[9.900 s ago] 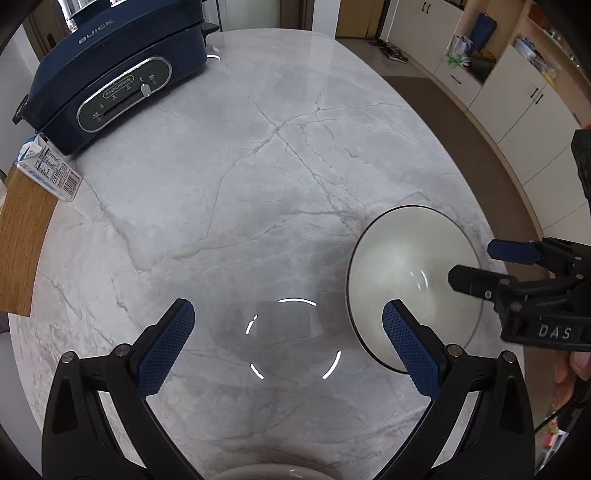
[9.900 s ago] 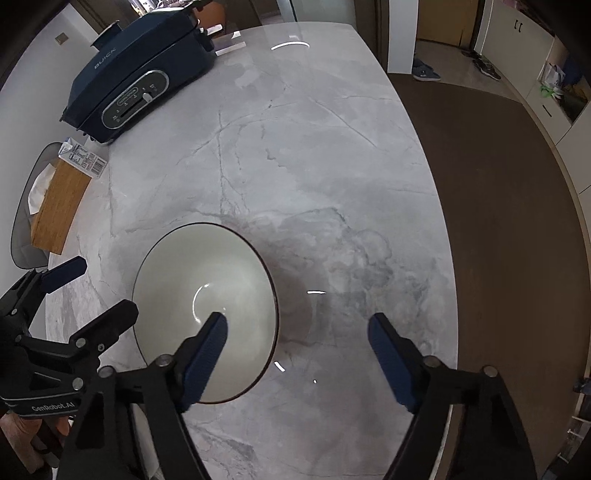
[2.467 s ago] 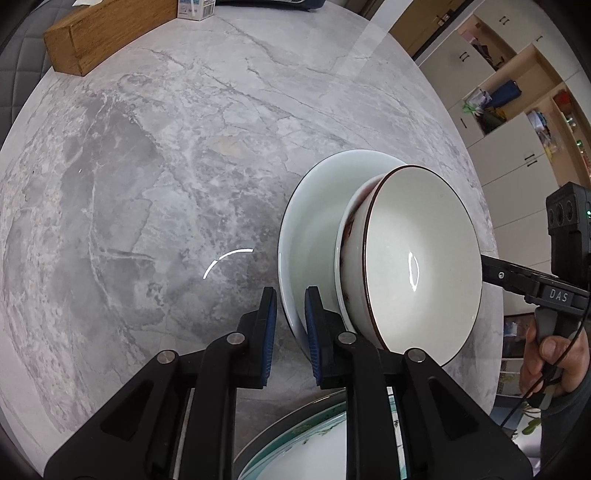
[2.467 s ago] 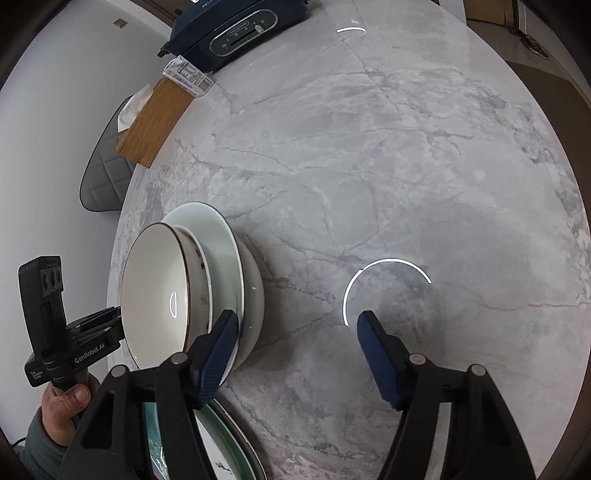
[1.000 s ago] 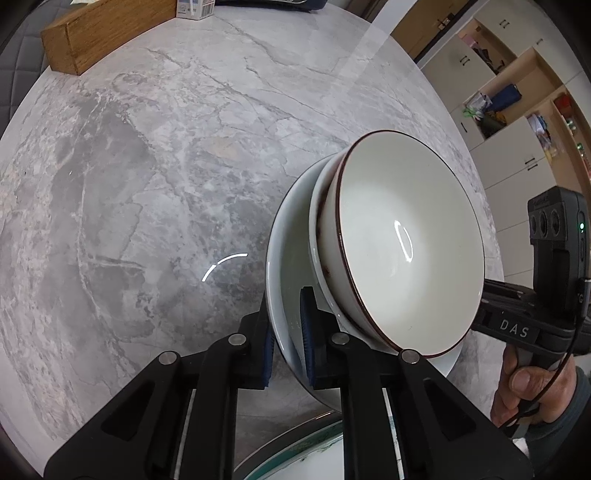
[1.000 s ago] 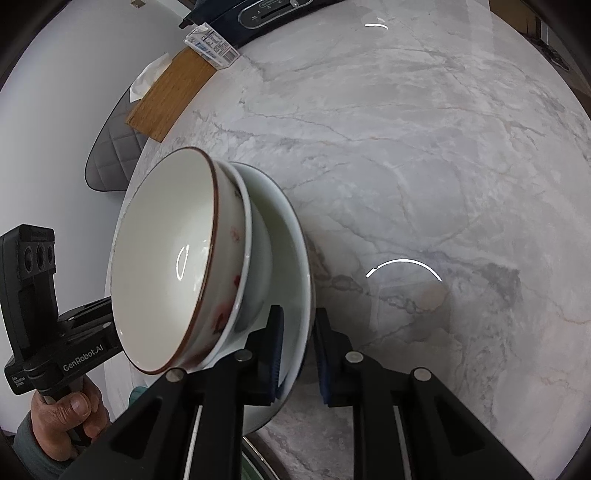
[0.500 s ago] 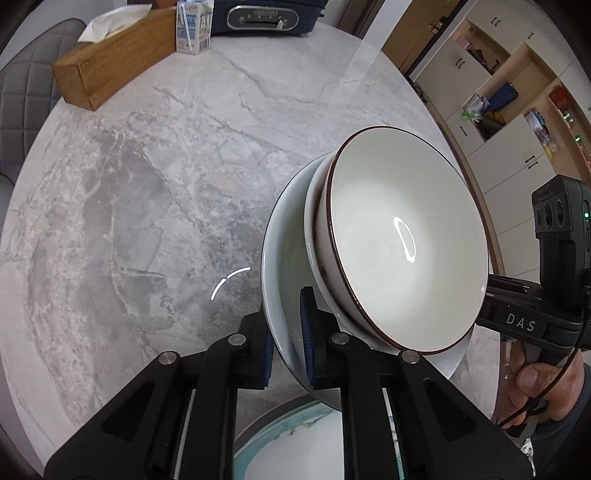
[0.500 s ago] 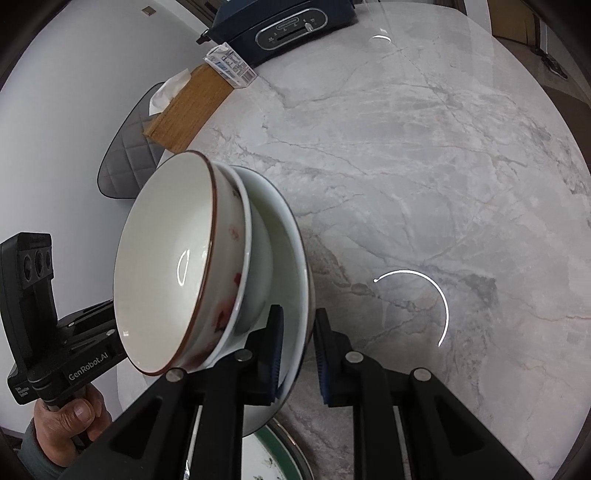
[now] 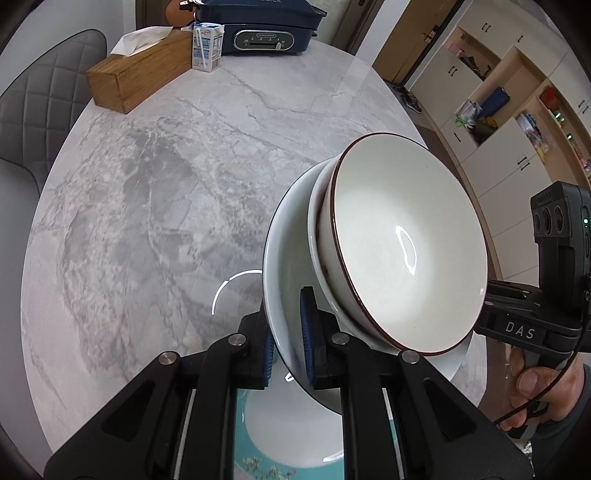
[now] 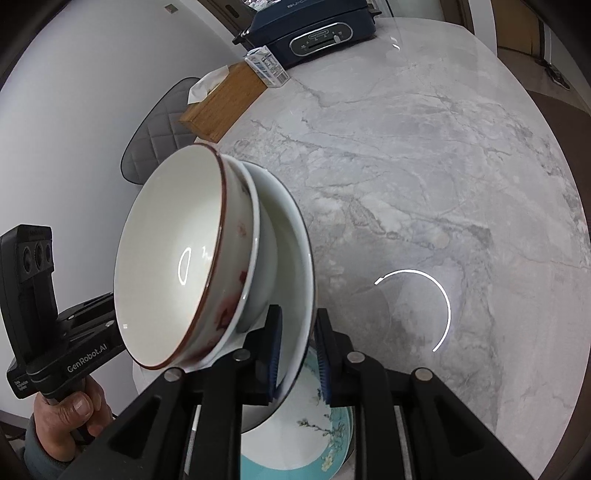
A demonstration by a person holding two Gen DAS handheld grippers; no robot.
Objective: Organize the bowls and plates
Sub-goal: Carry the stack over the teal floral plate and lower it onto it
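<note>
A stack of nested dishes is held in the air: a large pale bowl (image 9: 288, 280) with two smaller bowls inside, the top one white with a dark red rim (image 9: 402, 251). My left gripper (image 9: 288, 332) is shut on the large bowl's near rim. My right gripper (image 10: 299, 347) is shut on the opposite rim of the same bowl (image 10: 295, 258); the red-rimmed bowl (image 10: 173, 258) leans left there. A teal floral plate (image 9: 266, 446) lies on the table below the stack, also in the right wrist view (image 10: 314, 435).
The grey marble table (image 9: 147, 192) stretches ahead. At its far end stand a wooden tissue box (image 9: 136, 74), a milk carton (image 9: 207, 44) and a dark blue appliance (image 9: 258, 18). A grey chair (image 9: 33, 103) is at the left; cupboards (image 9: 498, 122) at the right.
Both grippers closed on the large bowl's rim and lifted the stacked bowls off the table; the stack now hangs higher, above the teal plate, with more of the far table in view.
</note>
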